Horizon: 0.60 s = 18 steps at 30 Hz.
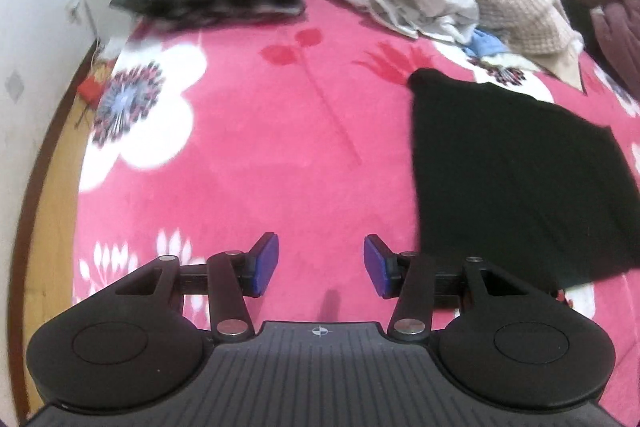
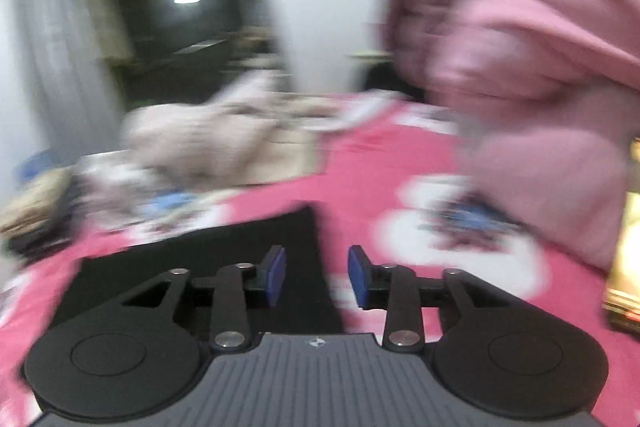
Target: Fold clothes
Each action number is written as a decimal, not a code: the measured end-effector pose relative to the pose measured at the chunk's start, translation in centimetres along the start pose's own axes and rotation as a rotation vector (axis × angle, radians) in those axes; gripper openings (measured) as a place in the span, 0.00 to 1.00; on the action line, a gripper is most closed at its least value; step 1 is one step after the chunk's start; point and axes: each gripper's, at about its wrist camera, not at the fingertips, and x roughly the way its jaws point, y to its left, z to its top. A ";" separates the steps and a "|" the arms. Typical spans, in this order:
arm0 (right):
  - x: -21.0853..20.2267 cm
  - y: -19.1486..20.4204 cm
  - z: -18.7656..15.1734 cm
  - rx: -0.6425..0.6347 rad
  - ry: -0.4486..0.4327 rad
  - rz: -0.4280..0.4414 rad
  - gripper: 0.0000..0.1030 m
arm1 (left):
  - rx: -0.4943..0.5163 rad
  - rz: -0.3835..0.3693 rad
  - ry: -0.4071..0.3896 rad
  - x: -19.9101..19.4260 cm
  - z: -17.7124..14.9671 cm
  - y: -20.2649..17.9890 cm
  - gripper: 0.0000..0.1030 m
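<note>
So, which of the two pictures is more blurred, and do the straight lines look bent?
Right wrist view: heavy motion blur on the clothes pile and the pink sleeve; only the right gripper is sharp. Left wrist view: mostly sharp, the black garment clear; fisheye bends the bed edge.

The right gripper [image 2: 317, 275] hangs with its blue pads [image 2: 276, 273] apart and nothing between them, above the edge of a folded black garment [image 2: 200, 251] on the pink floral blanket [image 2: 380, 155]. A person's pink sleeve [image 2: 532, 67] fills the blurred right side.
</note>
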 end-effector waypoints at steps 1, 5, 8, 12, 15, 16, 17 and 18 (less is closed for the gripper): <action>0.0 2.1 0.0 -0.055 0.005 0.063 0.40 | -0.016 -0.004 0.013 0.3 -0.4 0.3 0.47; 1.0 11.7 -1.3 -0.286 0.037 0.309 0.44 | -0.076 -0.030 0.046 1.3 -1.7 1.0 0.47; 2.8 18.1 -3.8 -0.413 0.084 0.429 0.46 | -0.090 -0.036 0.053 1.8 -2.3 1.3 0.47; 5.1 25.2 -7.6 -0.587 0.130 0.533 0.46 | -0.129 -0.051 0.049 2.2 -2.7 1.6 0.47; 6.0 29.1 -9.9 -0.694 0.124 0.572 0.46 | -0.146 -0.064 0.053 2.6 -2.9 1.7 0.47; 6.4 30.1 -10.7 -0.734 0.124 0.574 0.46 | -0.149 -0.069 0.055 2.7 -2.9 1.8 0.47; 6.7 31.0 -11.4 -0.774 0.124 0.575 0.46 | -0.151 -0.073 0.057 2.8 -2.9 1.8 0.47; 6.9 31.9 -12.1 -0.812 0.125 0.578 0.46 | -0.154 -0.079 0.059 3.0 -2.9 1.9 0.47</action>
